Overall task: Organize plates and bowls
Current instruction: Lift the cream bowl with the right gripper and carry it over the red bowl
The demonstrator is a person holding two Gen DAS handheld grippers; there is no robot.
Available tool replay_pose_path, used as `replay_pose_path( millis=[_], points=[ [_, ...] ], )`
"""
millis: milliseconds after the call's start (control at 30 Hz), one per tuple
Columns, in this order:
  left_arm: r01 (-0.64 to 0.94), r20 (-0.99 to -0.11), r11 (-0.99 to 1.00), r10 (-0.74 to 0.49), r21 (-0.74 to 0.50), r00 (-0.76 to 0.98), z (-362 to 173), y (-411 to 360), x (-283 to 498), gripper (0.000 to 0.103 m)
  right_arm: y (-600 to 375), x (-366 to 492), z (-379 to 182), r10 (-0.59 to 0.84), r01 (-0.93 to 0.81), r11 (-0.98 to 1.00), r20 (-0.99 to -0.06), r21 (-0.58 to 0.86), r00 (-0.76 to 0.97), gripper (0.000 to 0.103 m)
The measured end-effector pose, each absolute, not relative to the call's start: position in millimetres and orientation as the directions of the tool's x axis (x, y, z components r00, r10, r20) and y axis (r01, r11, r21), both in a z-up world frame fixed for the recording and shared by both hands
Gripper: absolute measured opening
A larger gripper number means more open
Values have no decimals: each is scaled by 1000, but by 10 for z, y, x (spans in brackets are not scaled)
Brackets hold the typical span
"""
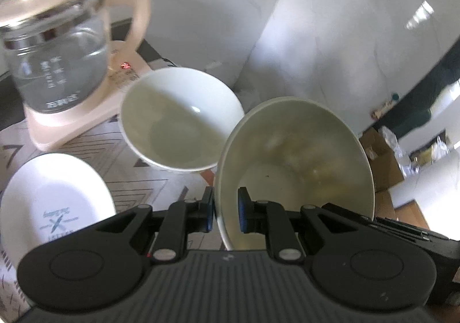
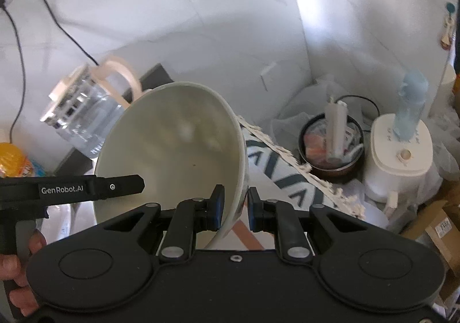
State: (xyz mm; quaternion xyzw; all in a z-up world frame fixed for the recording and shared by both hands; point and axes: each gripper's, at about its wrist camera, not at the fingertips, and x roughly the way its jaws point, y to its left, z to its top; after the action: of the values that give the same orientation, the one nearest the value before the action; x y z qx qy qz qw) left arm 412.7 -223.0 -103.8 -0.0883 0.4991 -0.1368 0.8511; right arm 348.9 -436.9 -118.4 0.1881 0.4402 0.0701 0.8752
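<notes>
My left gripper [image 1: 226,212] is shut on the near rim of a cream bowl [image 1: 299,162], held tilted above the patterned table. My right gripper [image 2: 234,208] straddles the opposite rim of the same bowl [image 2: 172,144], its jaws a little apart from the wall. The left gripper's black body [image 2: 86,188] reaches across the bowl in the right wrist view. A second white bowl [image 1: 178,121] stands upright on the table just beyond. A white plate [image 1: 54,196] with a printed logo lies at the near left.
A glass kettle [image 1: 57,61] with a beige handle sits on its beige base at the back left, also in the right wrist view [image 2: 83,113]. White tiled walls close the corner. Past the table edge [image 2: 290,156] stand a dark pot [image 2: 330,144], a white appliance [image 2: 399,150] and cardboard boxes [image 2: 442,234].
</notes>
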Motion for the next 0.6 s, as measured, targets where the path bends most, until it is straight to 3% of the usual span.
replay_pose_path(
  millis=[367, 600],
  points=[
    [50, -782, 953, -275, -299, 559, -723, -1902, 3785, 14, -4135, 3409, -926, 358, -68, 910, -690, 410, 629, 17],
    [-26, -766, 945, -249, -327, 592, -638, -1659, 3535, 5, -3989, 3308, -852, 396, -117, 899, -667, 423, 631, 17]
  ],
)
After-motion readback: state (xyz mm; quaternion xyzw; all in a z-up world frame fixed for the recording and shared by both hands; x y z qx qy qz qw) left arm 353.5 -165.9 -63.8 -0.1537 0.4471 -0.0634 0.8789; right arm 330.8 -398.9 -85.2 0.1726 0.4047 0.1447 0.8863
